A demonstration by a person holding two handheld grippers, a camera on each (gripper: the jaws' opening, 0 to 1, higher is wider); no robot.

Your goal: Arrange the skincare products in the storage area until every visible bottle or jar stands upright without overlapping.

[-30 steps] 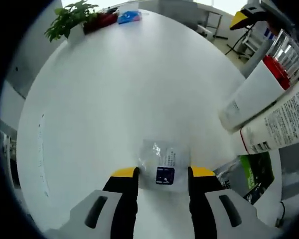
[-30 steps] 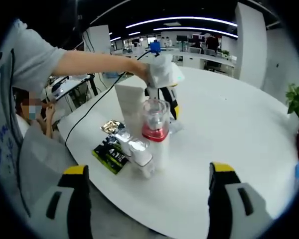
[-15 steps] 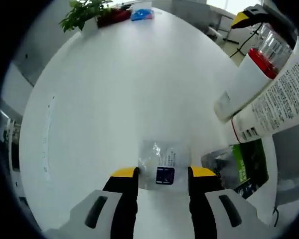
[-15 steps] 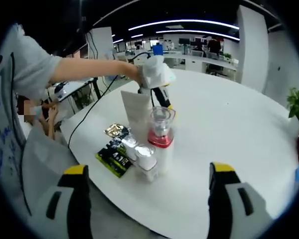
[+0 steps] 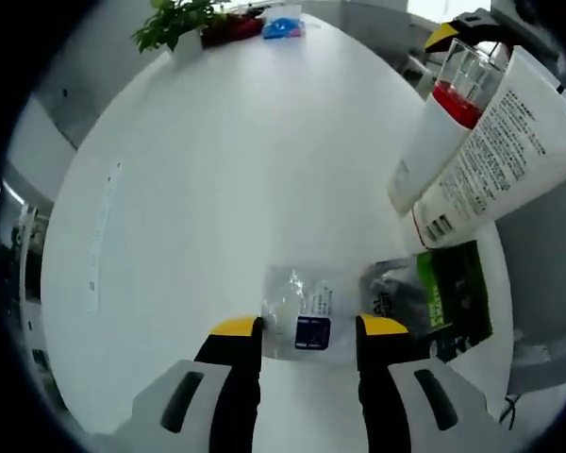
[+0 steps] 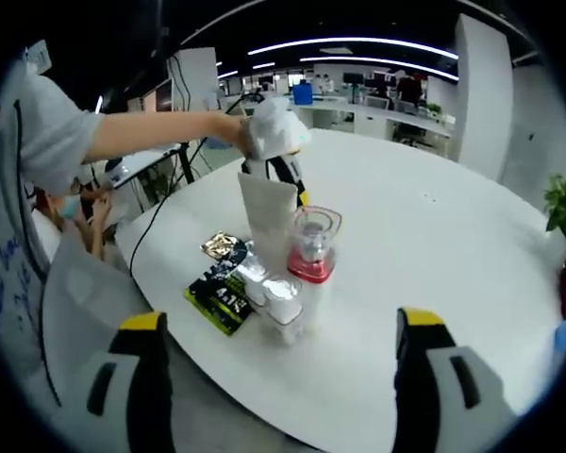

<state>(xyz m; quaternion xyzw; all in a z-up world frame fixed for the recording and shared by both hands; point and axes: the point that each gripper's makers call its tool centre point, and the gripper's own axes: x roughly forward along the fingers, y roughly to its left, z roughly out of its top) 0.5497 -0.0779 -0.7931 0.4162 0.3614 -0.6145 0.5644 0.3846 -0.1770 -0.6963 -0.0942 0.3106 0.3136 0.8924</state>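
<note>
My left gripper [image 5: 304, 327], fingers clenched on the clear sachet [image 5: 300, 310], has lifted away — tube [image 5: 495, 142] now at two o'clock; right gripper [image 6: 281, 332] hangs released.

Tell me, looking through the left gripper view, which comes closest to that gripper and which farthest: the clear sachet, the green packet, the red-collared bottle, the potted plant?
1. clear sachet, between the left gripper's tips.
2. green packet, just right.
3. red-collared bottle, upper right.
4. potted plant, at the table's far edge.

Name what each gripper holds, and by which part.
The left gripper pinches a small clear sachet by its near edge. The right gripper is open, holding nothing.
</note>
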